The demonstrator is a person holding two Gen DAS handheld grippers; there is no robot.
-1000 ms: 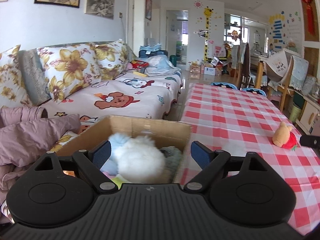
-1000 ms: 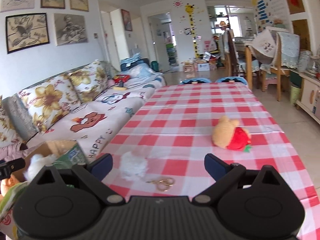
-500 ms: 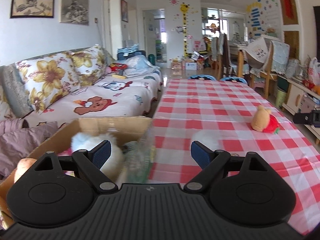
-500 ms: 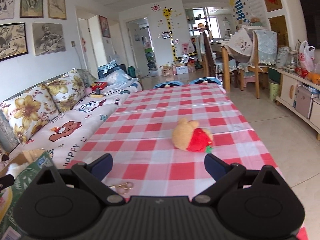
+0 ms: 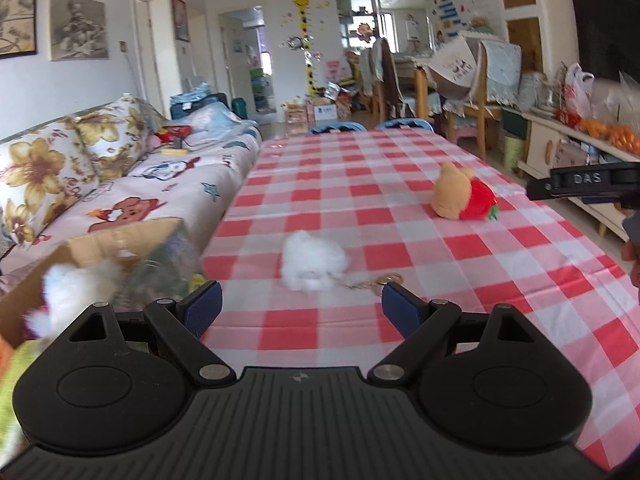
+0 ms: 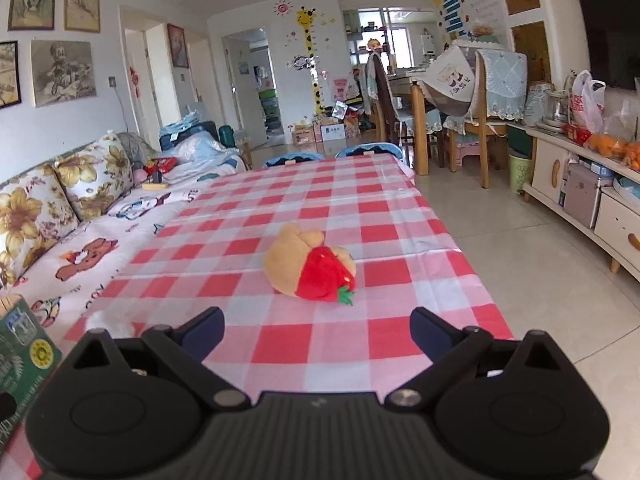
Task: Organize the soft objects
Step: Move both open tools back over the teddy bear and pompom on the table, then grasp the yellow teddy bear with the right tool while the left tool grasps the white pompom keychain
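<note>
Two tongs, left gripper [image 5: 301, 308] and right gripper [image 6: 318, 326] — both spread wide, empty. On checkered table [image 5: 400, 184]: one white fluffy toy [image 5: 312, 260], one bear toy [image 6: 310, 270] — apart. One cardboard box [image 5: 120, 236] beside table, one white fluffy thing [image 5: 76, 284] inside.

Daylight floods in from the bright rear windows [image 6: 394, 46], which we see blown out to white. The red-and-white checked tablecloth [image 5: 360, 200] is evenly lit, with soft shadows. Left of it, the brown cardboard box [image 5: 120, 240] smears with motion blur. We note fisheye bending of walls toward every edge; the right wrist view is sharper.
</note>
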